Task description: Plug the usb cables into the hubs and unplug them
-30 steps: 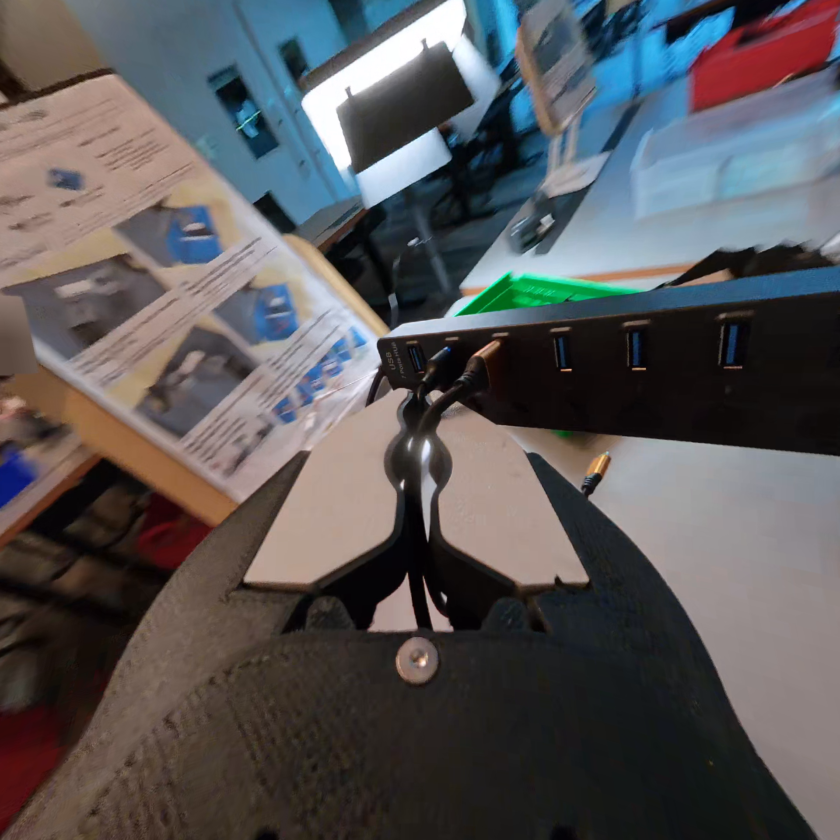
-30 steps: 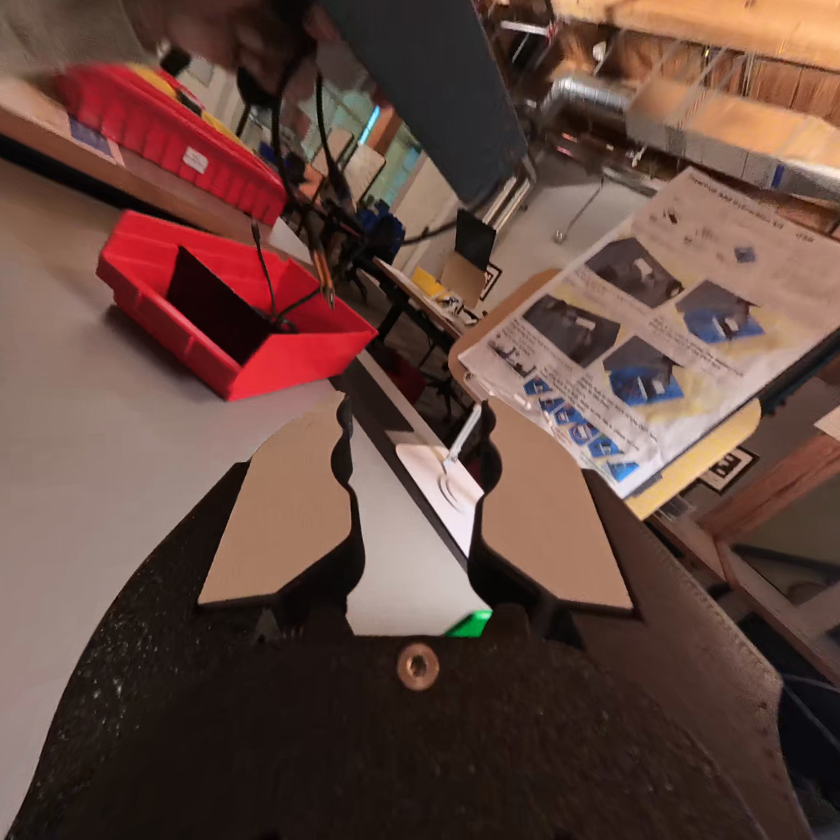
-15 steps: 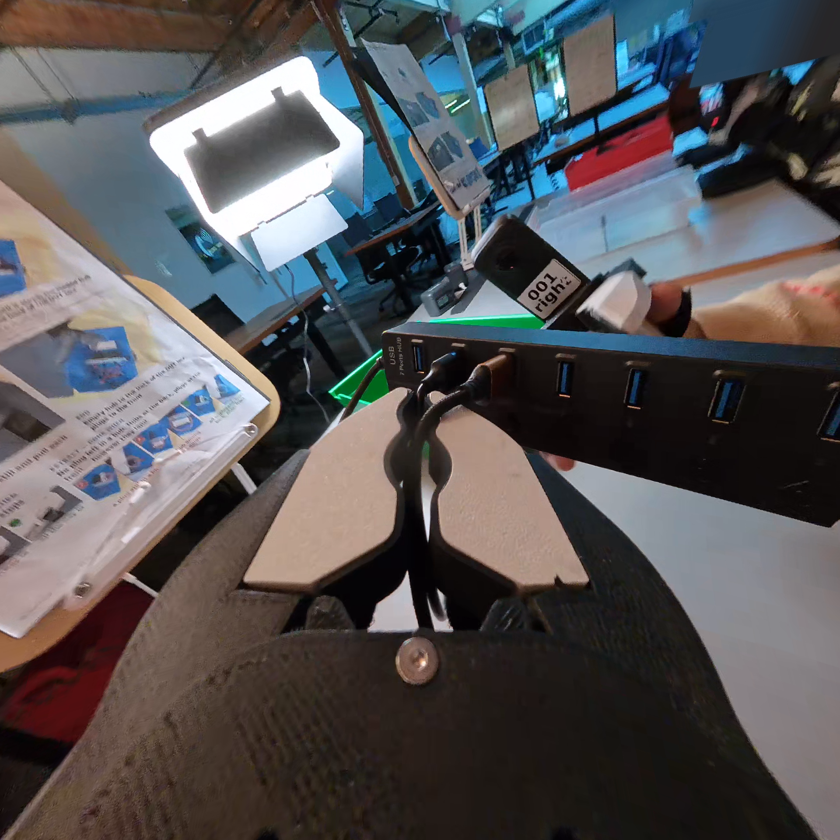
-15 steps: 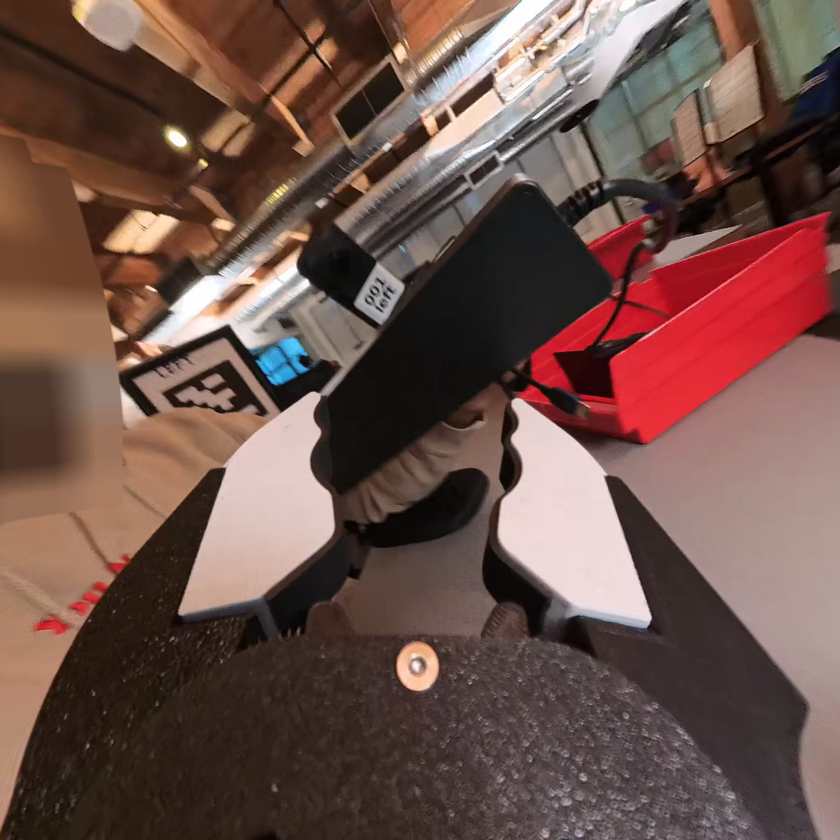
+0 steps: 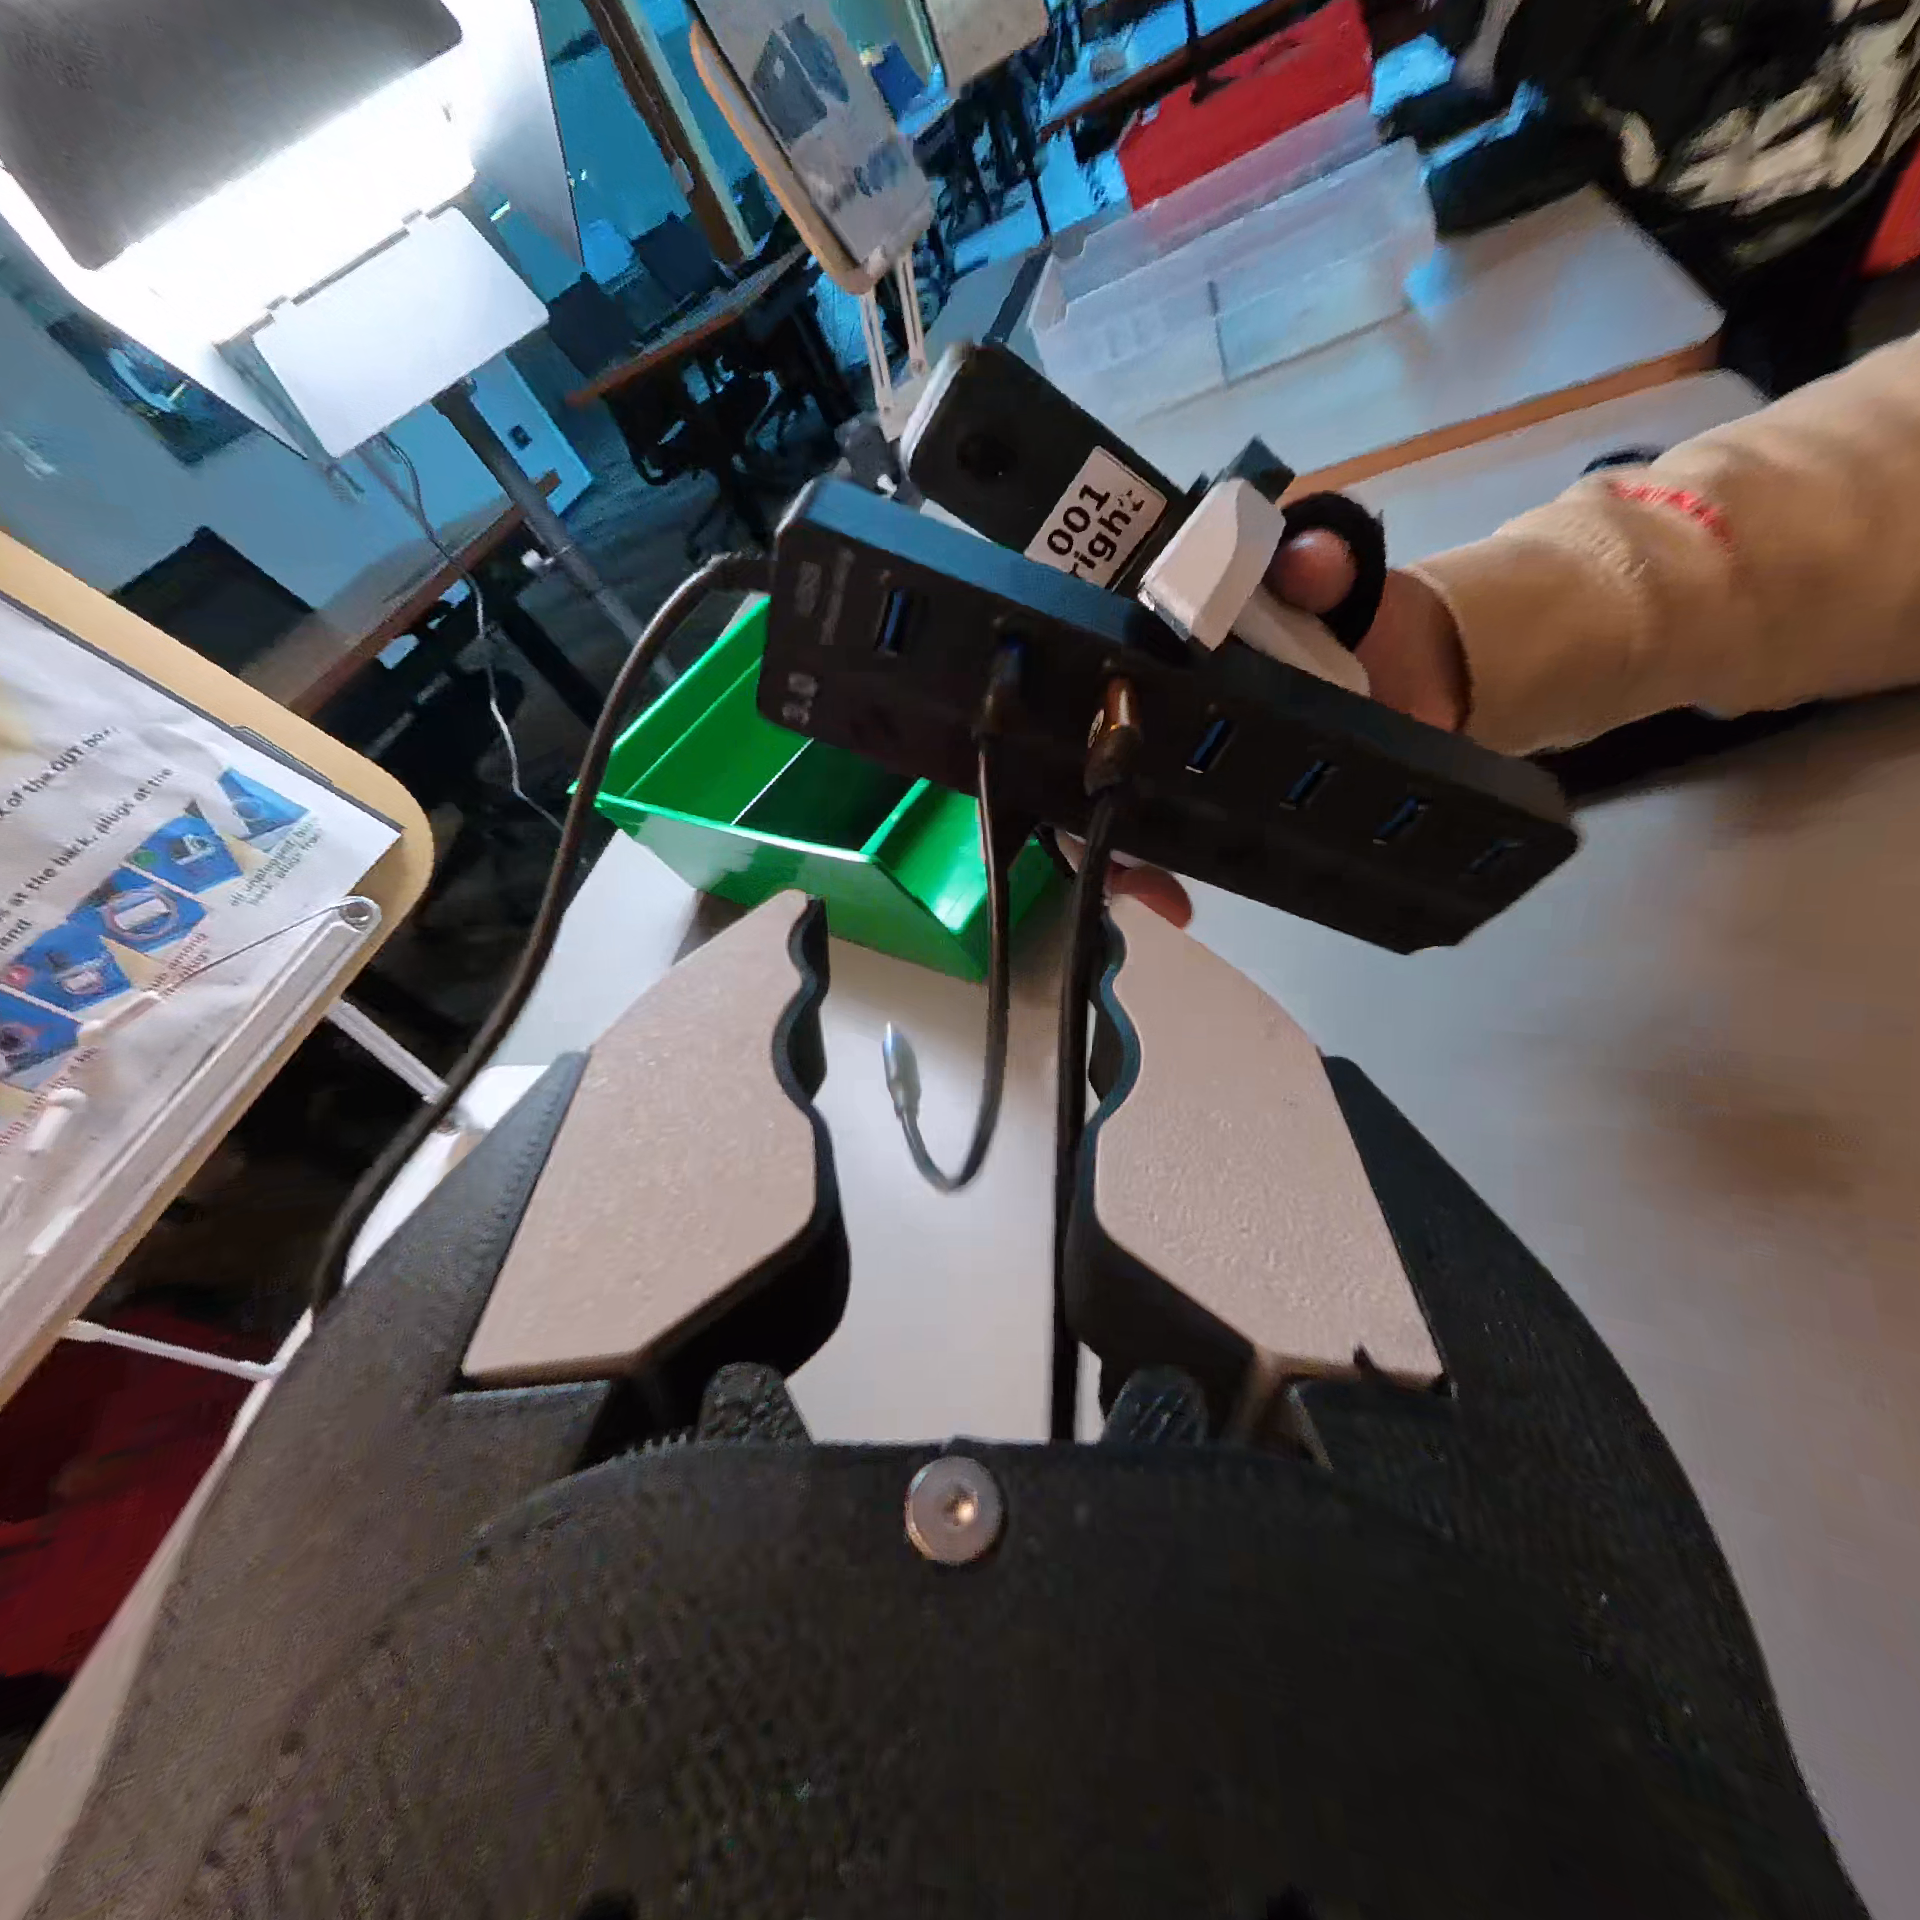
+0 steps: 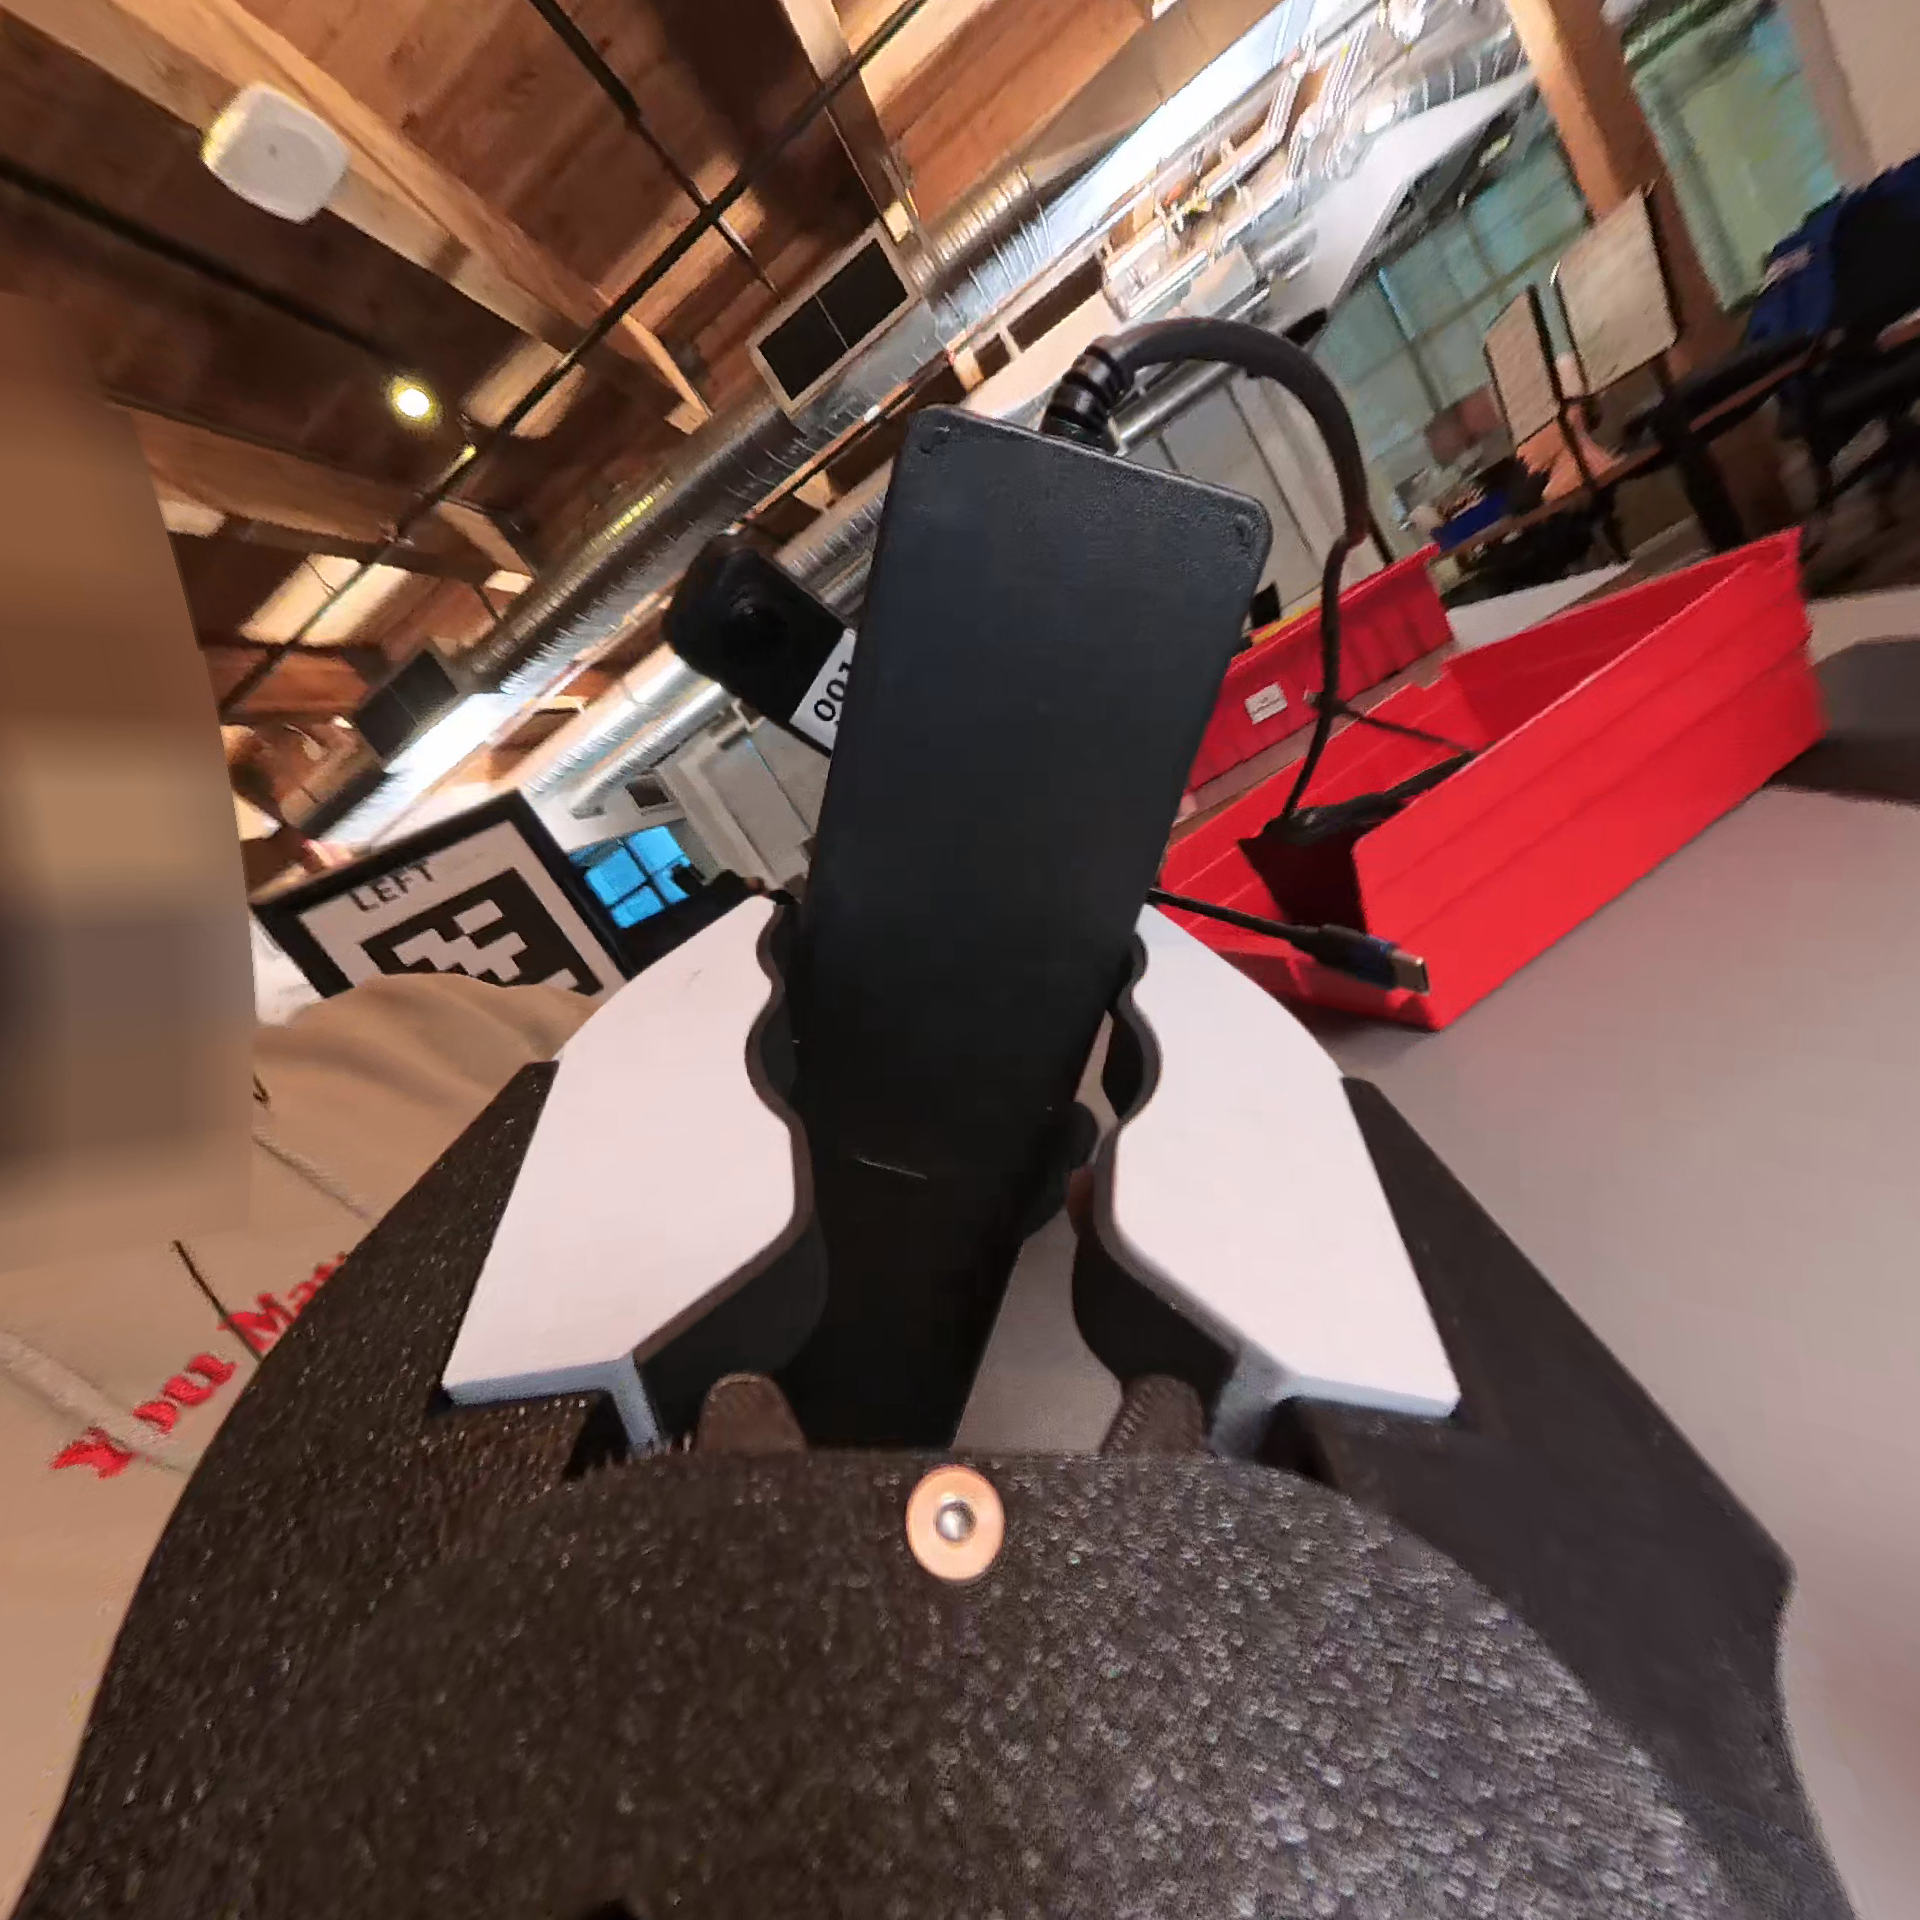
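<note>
Grey tabletop [image 5: 1558,1091] in a workshop, green bin [image 5: 831,842] far left on my left view, red bin [image 6: 1558,831] far right on my right view. My left gripper [image 5: 951,997] has its fingers spread wide and grips nothing, two black cables [image 5: 992,935] hanging between them from ports on the black hub [image 5: 1195,748]. My right gripper [image 6: 951,997] has fingers closed against that hub [image 6: 997,831], holding it in the air above the tabletop.
</note>
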`<move>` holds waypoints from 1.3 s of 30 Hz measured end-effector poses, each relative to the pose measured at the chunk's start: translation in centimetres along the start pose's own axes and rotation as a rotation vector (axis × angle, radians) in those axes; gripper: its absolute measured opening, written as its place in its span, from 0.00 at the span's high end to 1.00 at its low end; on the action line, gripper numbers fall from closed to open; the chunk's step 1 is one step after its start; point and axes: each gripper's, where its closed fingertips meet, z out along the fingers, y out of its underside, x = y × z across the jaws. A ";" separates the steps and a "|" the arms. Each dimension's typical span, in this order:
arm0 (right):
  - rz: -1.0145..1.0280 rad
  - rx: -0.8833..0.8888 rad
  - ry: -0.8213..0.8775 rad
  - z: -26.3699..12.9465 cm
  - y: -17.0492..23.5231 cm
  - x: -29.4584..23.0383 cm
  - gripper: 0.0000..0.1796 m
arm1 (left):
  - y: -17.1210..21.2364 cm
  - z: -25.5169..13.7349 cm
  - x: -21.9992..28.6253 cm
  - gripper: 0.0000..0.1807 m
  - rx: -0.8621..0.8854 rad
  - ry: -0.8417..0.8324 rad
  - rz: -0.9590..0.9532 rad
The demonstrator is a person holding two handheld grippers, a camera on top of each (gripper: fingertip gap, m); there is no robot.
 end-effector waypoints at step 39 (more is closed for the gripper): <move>-0.721 0.111 0.588 -0.2 -2.3 0.7 0.68 | 3.8 6.3 3.5 0.81 -0.083 -0.083 -0.049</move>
